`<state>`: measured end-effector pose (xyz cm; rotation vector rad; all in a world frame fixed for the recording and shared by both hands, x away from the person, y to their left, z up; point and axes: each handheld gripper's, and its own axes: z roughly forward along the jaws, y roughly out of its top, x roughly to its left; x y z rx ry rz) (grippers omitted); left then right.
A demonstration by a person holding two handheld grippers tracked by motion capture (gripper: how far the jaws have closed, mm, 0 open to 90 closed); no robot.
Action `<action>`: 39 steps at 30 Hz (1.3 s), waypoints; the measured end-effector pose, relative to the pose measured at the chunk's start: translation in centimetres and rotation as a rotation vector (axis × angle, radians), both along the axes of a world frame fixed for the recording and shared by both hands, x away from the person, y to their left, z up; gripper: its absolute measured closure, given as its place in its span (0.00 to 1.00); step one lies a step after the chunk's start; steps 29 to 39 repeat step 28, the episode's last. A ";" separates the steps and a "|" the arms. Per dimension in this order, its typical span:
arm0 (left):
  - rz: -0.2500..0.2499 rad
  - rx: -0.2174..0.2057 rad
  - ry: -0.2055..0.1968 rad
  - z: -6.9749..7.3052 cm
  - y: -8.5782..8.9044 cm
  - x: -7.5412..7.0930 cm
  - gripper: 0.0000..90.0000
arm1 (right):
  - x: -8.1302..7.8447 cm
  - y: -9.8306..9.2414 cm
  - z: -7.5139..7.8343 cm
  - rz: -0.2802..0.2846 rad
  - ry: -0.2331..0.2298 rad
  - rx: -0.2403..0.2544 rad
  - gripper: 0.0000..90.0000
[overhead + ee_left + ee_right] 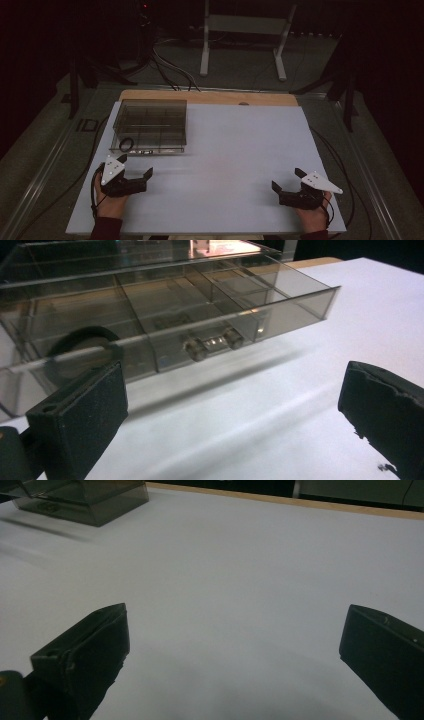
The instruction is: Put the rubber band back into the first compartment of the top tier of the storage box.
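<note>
A smoky clear plastic organizer box (152, 125) with several compartments sits at the table's far left. A black ring (126, 144) lies in its front left compartment, and small metal parts (212, 342) lie behind the front wall. My left gripper (134, 166) rests open on the table just in front of the box (165, 305), jaws wide apart with nothing between them. My right gripper (286, 179) rests open near the front right of the table, far from the box (82, 497), with bare table between its jaws.
The white table top (235, 150) lies between the two grippers. A wooden strip (210, 96) runs along the far edge. Beyond the table are cables (170, 70) on the floor and a white metal frame (245, 35).
</note>
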<state>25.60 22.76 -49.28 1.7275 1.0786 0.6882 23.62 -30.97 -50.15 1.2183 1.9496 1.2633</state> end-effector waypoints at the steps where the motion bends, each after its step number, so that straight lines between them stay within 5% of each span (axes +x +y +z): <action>1: -0.004 -0.004 -0.004 -0.1 -0.1 -0.1 0.01 | 0.0 0.0 0.0 0.003 -0.002 -0.001 0.00; 9: -0.016 -0.021 -0.034 -0.4 -0.4 -0.3 0.01 | 0.0 0.3 -0.1 0.025 -0.008 0.002 0.00; 20: -0.035 -0.032 -0.011 -1.2 -0.4 0.1 0.01 | 0.0 0.8 -0.3 0.076 -0.037 -0.001 0.00; 25: -0.035 -0.046 -0.043 -1.1 -0.3 0.0 0.01 | 0.1 1.0 -0.5 0.094 -0.040 -0.013 0.00; 39: -0.033 -0.043 -0.037 -1.1 -0.1 0.1 0.01 | 0.1 1.2 -0.6 0.094 -0.034 -0.013 0.00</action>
